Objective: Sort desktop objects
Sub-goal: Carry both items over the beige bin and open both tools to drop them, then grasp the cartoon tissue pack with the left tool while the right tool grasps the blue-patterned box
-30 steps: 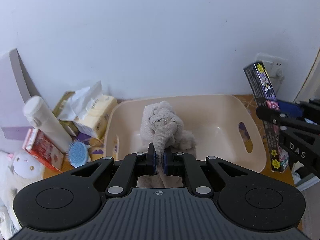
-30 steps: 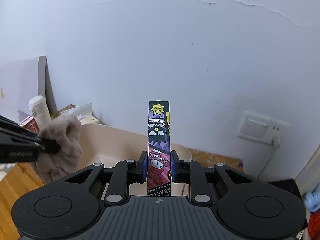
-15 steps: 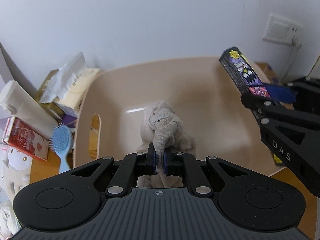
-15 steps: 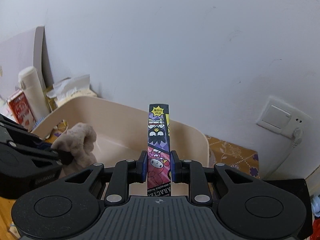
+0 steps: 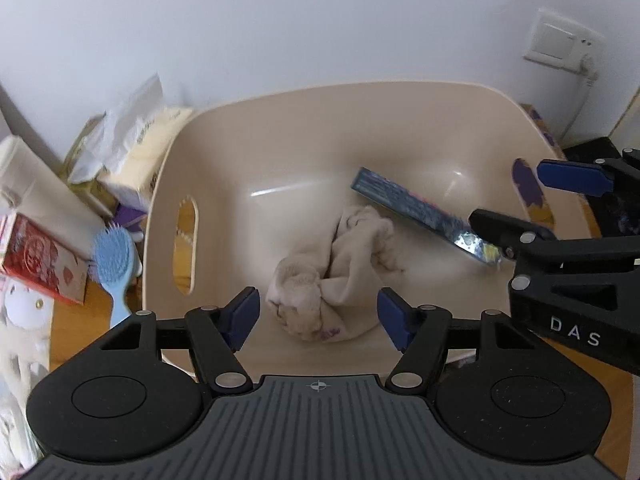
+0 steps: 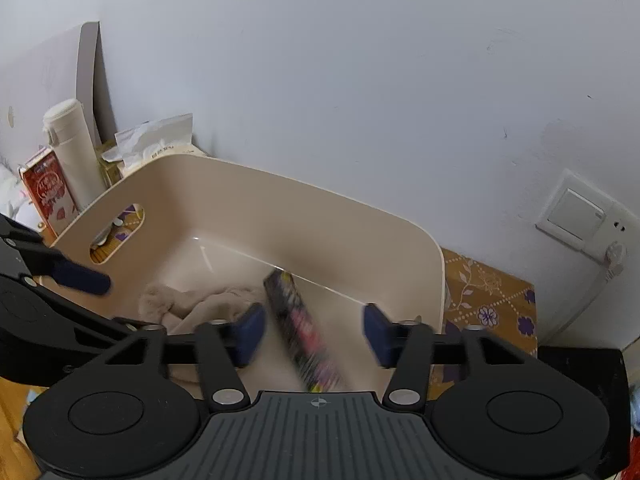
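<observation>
A beige plastic bin (image 5: pixel 304 120) stands against the wall. A crumpled beige cloth (image 5: pixel 336 276) lies on its floor, also in the right wrist view (image 6: pixel 192 304). A dark printed box (image 5: pixel 420 212) lies slanted beside the cloth; it looks blurred in the right wrist view (image 6: pixel 300 328). My left gripper (image 5: pixel 318 314) is open and empty just above the cloth. My right gripper (image 6: pixel 314 334) is open and empty above the box; it shows at the right of the left wrist view (image 5: pixel 536 200).
Left of the bin are a blue hairbrush (image 5: pixel 114 264), a red carton (image 5: pixel 40 260), a white flask (image 6: pixel 72 152) and a tissue pack (image 5: pixel 136 148). A wall socket (image 6: pixel 576 216) sits at the right above a patterned box (image 6: pixel 488 300).
Both grippers opened over the bin. The cloth dropped from my left gripper and the printed box dropped from my right gripper onto the bin floor.
</observation>
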Motion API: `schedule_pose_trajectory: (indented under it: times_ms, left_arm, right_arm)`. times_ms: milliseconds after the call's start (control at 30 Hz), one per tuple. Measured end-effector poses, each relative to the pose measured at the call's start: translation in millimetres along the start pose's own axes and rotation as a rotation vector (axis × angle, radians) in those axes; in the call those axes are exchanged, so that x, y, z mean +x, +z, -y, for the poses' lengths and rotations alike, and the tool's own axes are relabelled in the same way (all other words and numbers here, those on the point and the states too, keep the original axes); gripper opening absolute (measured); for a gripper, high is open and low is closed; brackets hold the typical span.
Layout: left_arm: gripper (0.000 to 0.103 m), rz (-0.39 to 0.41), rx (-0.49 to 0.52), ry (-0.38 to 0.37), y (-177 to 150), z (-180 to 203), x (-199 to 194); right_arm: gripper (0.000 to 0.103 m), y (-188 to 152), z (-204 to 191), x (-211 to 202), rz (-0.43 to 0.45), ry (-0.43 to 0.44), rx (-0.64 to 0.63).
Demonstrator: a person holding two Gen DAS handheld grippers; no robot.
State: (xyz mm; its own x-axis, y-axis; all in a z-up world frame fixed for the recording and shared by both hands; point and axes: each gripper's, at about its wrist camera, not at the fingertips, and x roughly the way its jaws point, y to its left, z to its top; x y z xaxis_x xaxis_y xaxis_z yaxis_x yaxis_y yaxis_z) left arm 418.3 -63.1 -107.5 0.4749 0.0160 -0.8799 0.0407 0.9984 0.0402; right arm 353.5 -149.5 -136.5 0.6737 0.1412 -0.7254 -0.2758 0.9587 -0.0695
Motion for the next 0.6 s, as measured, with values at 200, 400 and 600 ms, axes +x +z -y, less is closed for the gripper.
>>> schedule_pose_trajectory:
  times_ms: [200,400,600]
  left_arm:
    - [0.072,0.031,0.021,-0.006,-4,-2,-19]
    - [0.074,0.059,0.029,-0.014,-15,-13,-41]
    - [0.082,0.082,0.022,-0.010,-34,-33,-59]
  right_arm:
    - [0.090,-5,5,-18,0.025,-0.034,0.065]
    - [0.103,-15,5,-46,0.052,-0.072,0.104]
    - [0.103,-31,-1,-72,0.061,-0.105,0.137]
